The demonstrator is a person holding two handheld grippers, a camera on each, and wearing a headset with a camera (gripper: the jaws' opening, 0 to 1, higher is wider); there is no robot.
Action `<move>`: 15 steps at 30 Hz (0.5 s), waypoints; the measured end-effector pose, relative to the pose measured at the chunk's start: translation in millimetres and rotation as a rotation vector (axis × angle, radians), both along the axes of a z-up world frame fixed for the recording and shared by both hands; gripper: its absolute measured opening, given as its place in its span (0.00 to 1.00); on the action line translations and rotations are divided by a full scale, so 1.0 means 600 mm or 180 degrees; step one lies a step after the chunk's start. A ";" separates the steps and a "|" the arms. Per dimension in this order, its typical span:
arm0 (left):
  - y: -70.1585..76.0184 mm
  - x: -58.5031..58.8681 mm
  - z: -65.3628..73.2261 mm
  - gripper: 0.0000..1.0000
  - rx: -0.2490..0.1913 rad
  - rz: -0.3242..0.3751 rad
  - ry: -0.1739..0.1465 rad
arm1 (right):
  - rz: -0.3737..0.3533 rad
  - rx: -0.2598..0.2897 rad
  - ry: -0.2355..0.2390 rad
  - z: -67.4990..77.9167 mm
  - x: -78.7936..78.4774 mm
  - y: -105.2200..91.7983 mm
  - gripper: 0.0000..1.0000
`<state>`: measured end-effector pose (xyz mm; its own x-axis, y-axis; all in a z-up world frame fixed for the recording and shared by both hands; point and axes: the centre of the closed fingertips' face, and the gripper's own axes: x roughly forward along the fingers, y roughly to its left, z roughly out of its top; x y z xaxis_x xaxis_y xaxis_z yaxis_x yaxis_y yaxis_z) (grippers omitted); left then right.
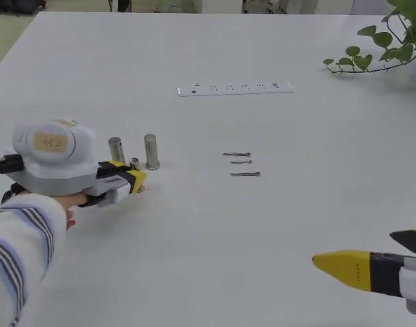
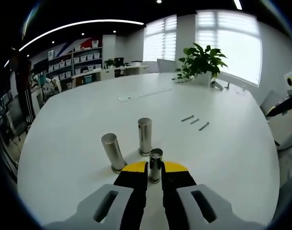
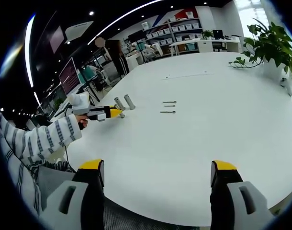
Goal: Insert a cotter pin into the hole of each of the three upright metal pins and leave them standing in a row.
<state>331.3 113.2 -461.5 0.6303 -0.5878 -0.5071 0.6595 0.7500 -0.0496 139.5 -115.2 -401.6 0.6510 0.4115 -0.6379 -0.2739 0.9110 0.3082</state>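
- You are clamping the nearest pin [image 2: 155, 162] in your left hand-held gripper [image 2: 154, 176], with two pins [image 2: 145, 136] standing just behind.
- You are holding your right hand-held gripper [image 3: 158, 173] wide open, well apart from the cotter pins [image 1: 241, 162] lying on the surface [image 1: 262, 225].

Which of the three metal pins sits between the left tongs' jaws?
The nearest pin, gripped by the left tongs; the two other pins stand free beyond the tips.
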 end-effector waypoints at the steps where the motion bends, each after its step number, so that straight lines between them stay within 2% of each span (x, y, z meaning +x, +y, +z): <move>1: 0.001 0.001 0.000 0.06 0.0026 -0.0010 -0.0017 | 0.0004 0.0000 0.0001 0.000 0.000 0.000 0.91; 6: 0.000 -0.002 -0.001 0.05 0.0114 -0.0076 -0.0020 | 0.0014 0.0001 -0.0003 0.001 0.001 0.001 0.90; 7: -0.001 -0.002 -0.001 0.05 0.0140 -0.0103 -0.0043 | 0.0018 0.0004 -0.0003 0.001 0.001 0.002 0.90; 8: -0.003 -0.004 0.000 0.05 0.0196 -0.0170 -0.0106 | 0.0021 0.0006 -0.0001 0.001 0.001 0.002 0.90; 15: -0.002 -0.004 0.000 0.05 0.0212 -0.0153 -0.0108 | 0.0050 0.0015 -0.0011 0.001 0.002 0.007 0.90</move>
